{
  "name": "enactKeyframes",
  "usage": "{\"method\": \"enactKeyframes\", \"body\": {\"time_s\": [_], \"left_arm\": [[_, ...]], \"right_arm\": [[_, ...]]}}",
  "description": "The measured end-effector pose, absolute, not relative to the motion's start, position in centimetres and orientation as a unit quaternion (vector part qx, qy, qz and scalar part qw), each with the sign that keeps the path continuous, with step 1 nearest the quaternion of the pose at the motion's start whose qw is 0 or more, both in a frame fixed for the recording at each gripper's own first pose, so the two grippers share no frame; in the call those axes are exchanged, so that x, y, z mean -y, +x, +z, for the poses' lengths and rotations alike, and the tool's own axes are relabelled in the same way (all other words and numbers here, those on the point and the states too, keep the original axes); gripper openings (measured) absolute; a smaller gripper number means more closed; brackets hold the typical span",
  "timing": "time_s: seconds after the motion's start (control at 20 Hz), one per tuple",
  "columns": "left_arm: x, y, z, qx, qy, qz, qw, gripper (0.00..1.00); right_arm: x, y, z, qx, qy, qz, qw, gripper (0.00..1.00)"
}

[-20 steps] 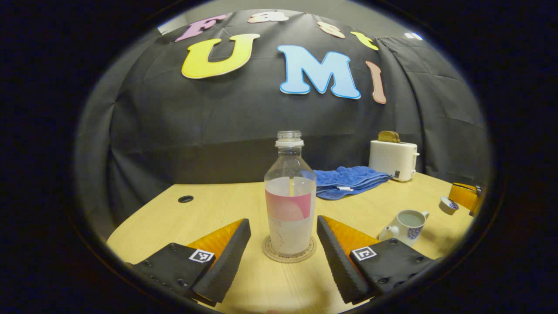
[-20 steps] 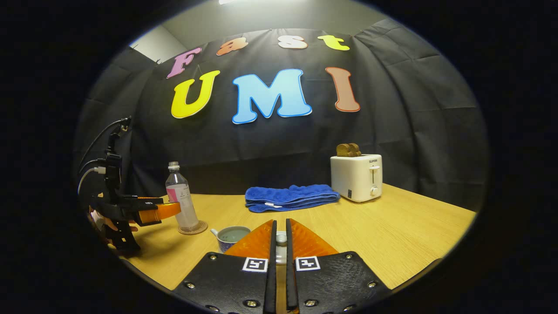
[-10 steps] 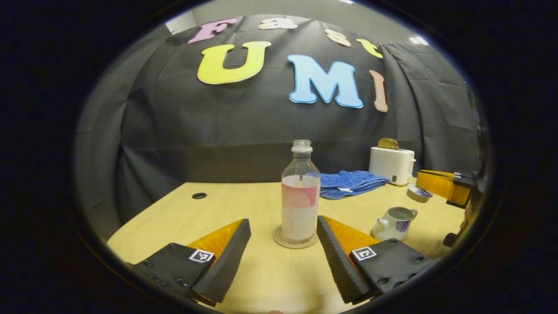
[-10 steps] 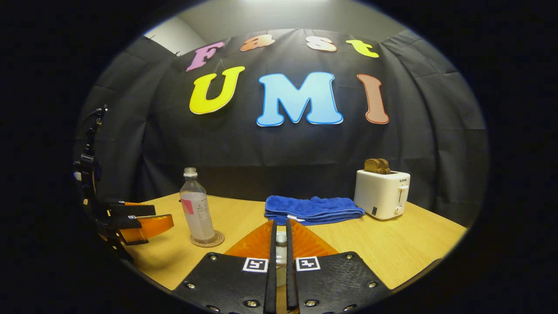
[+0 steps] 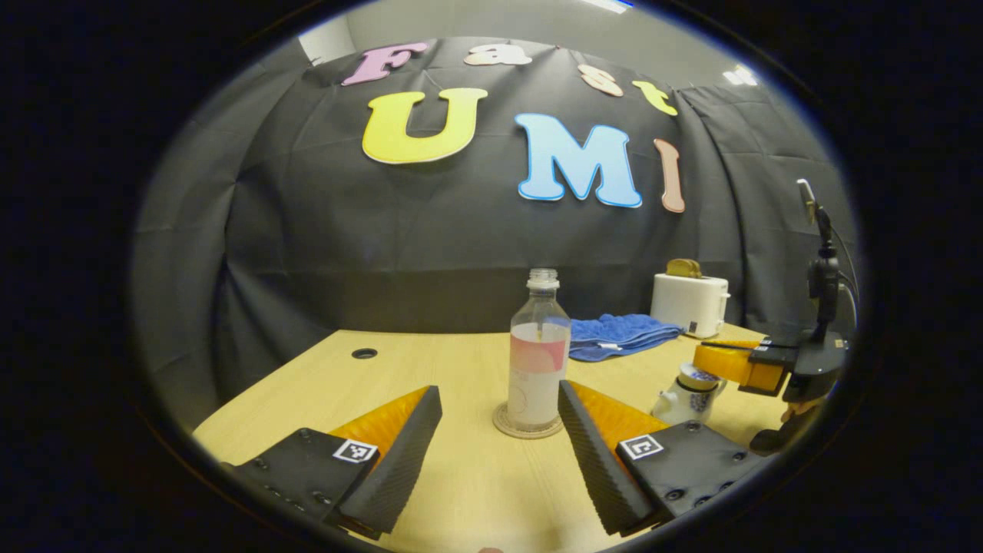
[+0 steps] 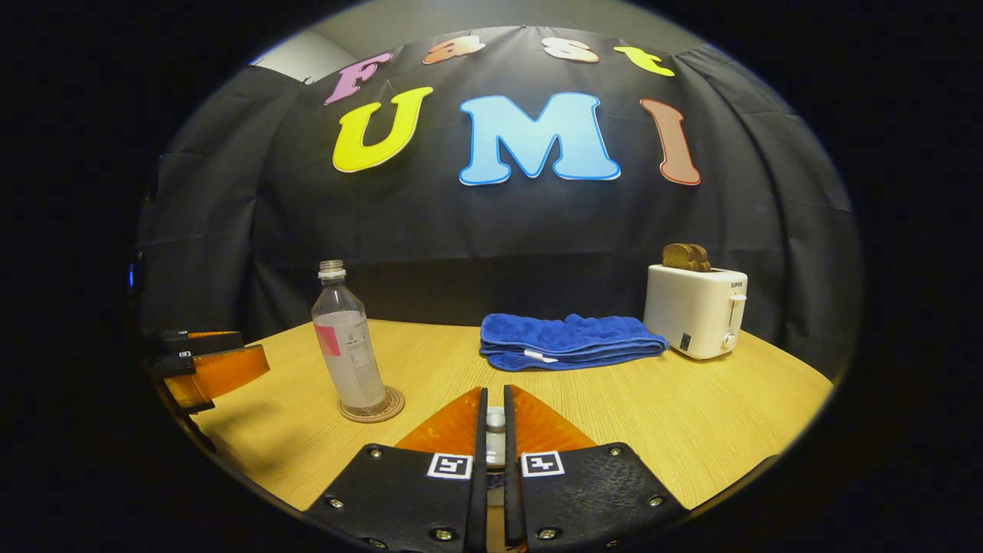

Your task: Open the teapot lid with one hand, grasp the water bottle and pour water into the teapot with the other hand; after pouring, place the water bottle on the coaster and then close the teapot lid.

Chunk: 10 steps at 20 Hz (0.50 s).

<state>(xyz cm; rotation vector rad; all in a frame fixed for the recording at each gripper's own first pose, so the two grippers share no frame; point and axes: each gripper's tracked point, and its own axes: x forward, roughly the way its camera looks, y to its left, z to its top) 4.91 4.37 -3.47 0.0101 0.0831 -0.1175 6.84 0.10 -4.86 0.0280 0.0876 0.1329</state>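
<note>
The clear water bottle (image 5: 539,353) with a pink label stands uncapped on the round coaster (image 5: 527,425), part full. My left gripper (image 5: 499,392) is open a short way in front of it, touching nothing. In the left gripper view the white teapot (image 5: 680,401) with blue pattern stands to the right, its lid (image 5: 699,375) at its mouth under the right gripper (image 5: 705,359); whether the lid is seated I cannot tell. My right gripper (image 6: 495,399) is shut on the lid's white knob (image 6: 495,419). The bottle (image 6: 349,346), coaster (image 6: 374,406) and left gripper (image 6: 215,369) lie to its left.
A folded blue towel (image 6: 564,342) lies at the back of the wooden table (image 6: 691,415). A white toaster (image 6: 695,307) with bread in it stands to the right of the towel. A cable hole (image 5: 364,353) sits in the table at far left.
My left gripper has drawn back from the bottle, which looks smaller now. The right gripper has carried the lid in from the right and down onto the top of the teapot.
</note>
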Motion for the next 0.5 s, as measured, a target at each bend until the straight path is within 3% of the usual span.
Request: {"method": "enactKeyframes", "body": {"time_s": [0.5], "left_arm": [[-3.9, 3.4, -3.1, -0.035, -0.005, -0.051, 0.998, 1.00]], "right_arm": [[0.1, 6.9, -5.9, -0.058, 0.016, 0.064, 0.996, 0.09]]}}
